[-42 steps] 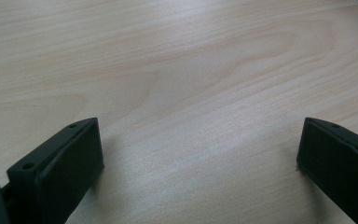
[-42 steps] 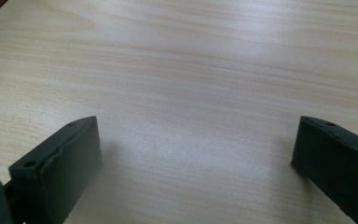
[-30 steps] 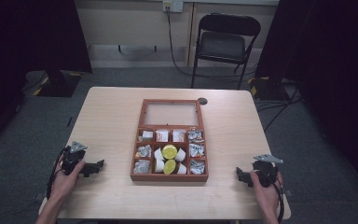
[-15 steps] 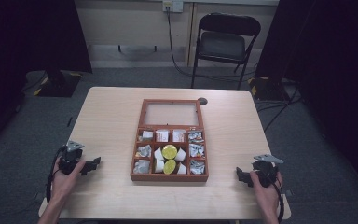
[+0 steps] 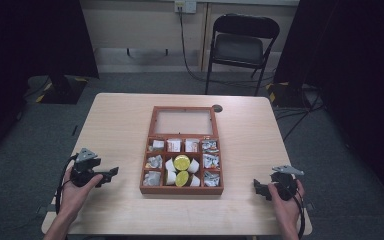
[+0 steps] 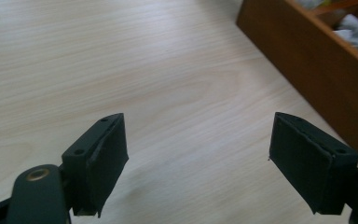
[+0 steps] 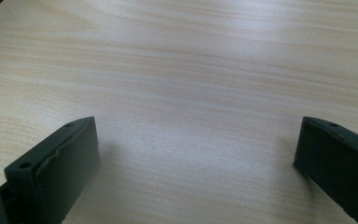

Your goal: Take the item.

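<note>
Left tongs lifted a bit, narrowing on nothing but still gaping, right tongs wide and empty near-right, while the box sits mid-tabletop; its packets look light and crinkly, so pinch an edge.

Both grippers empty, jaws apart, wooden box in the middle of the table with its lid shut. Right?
Not quite. The wooden box is open: the high view shows its lid folded back and the compartments exposed. The rest holds: the left gripper and right gripper have jaws apart with nothing between them.
</note>
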A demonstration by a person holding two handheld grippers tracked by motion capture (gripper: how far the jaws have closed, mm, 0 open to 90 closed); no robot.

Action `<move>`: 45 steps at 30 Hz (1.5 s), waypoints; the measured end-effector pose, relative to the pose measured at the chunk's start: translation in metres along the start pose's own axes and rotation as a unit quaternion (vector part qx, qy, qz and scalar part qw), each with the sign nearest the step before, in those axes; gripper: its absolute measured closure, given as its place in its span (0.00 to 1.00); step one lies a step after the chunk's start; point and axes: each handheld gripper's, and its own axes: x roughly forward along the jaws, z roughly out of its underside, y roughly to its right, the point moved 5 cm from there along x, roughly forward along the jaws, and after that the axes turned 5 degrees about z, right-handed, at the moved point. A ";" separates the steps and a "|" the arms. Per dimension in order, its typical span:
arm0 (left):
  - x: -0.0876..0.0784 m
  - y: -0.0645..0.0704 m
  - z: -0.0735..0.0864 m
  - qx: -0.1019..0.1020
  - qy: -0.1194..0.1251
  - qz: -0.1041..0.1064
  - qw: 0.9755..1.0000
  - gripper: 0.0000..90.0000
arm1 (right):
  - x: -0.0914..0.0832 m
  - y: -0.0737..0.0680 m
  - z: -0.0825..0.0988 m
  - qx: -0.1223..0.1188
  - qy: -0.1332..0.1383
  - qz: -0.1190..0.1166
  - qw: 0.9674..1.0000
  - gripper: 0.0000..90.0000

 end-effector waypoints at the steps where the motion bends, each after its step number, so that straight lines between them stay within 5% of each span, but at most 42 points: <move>1: -0.001 0.003 -0.002 0.006 -0.001 0.003 1.000 0.21 | 0.000 0.000 0.000 0.000 0.000 0.000 1.000 0.00; 9: -0.004 0.017 -0.012 0.020 0.016 0.016 1.000 0.21 | 0.000 0.000 0.000 0.000 0.000 0.000 1.000 0.00; 12: -0.002 0.024 -0.013 0.057 -0.001 0.003 0.998 0.21 | 0.000 0.000 0.000 0.000 0.000 0.000 1.000 0.00; 16: 0.000 0.034 -0.015 0.065 -0.001 0.020 0.998 0.22 | 0.000 0.000 0.000 0.000 0.000 0.000 1.000 0.00; 26: 0.003 0.058 -0.025 0.063 0.003 0.058 0.996 0.25 | 0.000 0.000 0.000 -0.001 0.001 -0.001 1.000 0.00; 45: 0.008 0.088 -0.049 0.086 0.018 0.090 0.992 0.25 | 0.000 0.000 0.000 -0.002 0.000 -0.002 1.000 0.00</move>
